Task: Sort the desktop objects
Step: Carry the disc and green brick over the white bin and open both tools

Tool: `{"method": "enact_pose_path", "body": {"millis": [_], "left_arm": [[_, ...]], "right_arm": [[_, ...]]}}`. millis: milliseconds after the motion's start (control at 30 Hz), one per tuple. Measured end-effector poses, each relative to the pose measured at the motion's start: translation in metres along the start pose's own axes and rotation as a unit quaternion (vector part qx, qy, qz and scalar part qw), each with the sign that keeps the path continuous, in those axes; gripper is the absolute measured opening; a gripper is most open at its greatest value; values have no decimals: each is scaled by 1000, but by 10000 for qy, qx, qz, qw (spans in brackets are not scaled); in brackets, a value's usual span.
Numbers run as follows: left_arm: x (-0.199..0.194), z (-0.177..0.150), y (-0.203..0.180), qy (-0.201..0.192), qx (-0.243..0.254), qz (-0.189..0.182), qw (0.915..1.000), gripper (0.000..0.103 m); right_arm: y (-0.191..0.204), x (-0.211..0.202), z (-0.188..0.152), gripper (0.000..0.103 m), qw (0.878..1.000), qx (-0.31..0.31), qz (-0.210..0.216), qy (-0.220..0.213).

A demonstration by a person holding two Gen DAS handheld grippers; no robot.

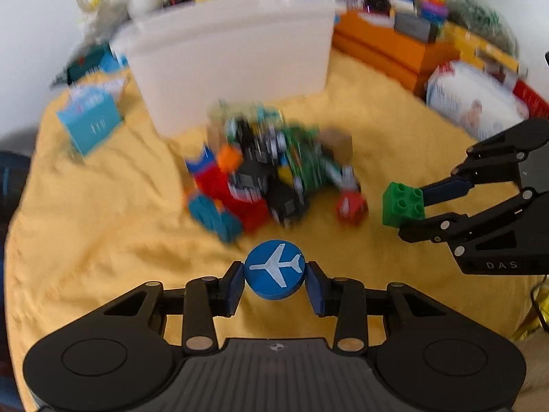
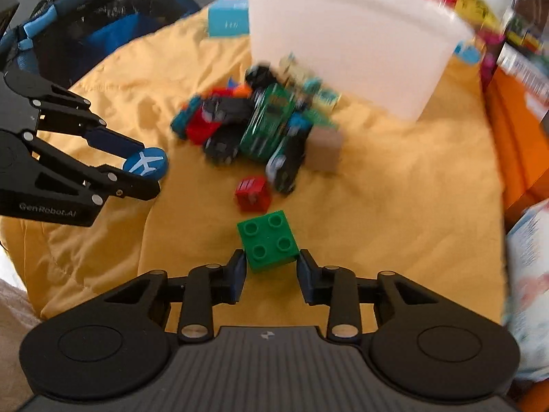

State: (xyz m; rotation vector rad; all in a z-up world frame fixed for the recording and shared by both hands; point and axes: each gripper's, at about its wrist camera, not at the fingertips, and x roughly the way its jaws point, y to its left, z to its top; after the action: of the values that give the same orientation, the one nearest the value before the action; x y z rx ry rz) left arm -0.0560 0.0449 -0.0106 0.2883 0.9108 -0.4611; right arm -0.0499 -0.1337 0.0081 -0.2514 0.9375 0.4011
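Note:
My left gripper [image 1: 275, 283] is shut on a round blue disc with a white airplane [image 1: 274, 273], held above the yellow cloth; the disc also shows in the right wrist view [image 2: 147, 161]. My right gripper [image 2: 271, 267] is shut on a green four-stud brick [image 2: 268, 240], which also shows in the left wrist view [image 1: 403, 205]. A blurred pile of toy cars and blocks [image 1: 271, 171] lies on the cloth ahead of both grippers. A red block [image 2: 252, 194] lies just in front of the green brick. A white plastic bin [image 1: 226, 65] stands behind the pile.
A yellow cloth [image 1: 103, 233] covers the table. A light blue box [image 1: 91, 120] stands at the left. Orange boxes [image 1: 387, 51] and a tissue pack [image 1: 477, 103] line the right. A dark blue bag [image 2: 96, 31] lies at the far left. A tan block [image 2: 326, 151] sits beside the pile.

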Motion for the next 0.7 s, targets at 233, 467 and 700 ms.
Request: {"method": "enact_pose_path", "body": {"millis": [233, 467, 700], "left_arm": [[-37, 73, 19, -858, -50, 193, 9961, 42], [-58, 167, 34, -1806, -5, 470, 9824, 42], [-20, 219, 54, -1811, 42, 816, 9801, 42]], "right_arm": [[-29, -48, 62, 36, 9946, -10, -306, -988], [-73, -64, 138, 36, 9831, 367, -618, -1684], [-99, -33, 181, 36, 9827, 605, -611, -1641]]}}
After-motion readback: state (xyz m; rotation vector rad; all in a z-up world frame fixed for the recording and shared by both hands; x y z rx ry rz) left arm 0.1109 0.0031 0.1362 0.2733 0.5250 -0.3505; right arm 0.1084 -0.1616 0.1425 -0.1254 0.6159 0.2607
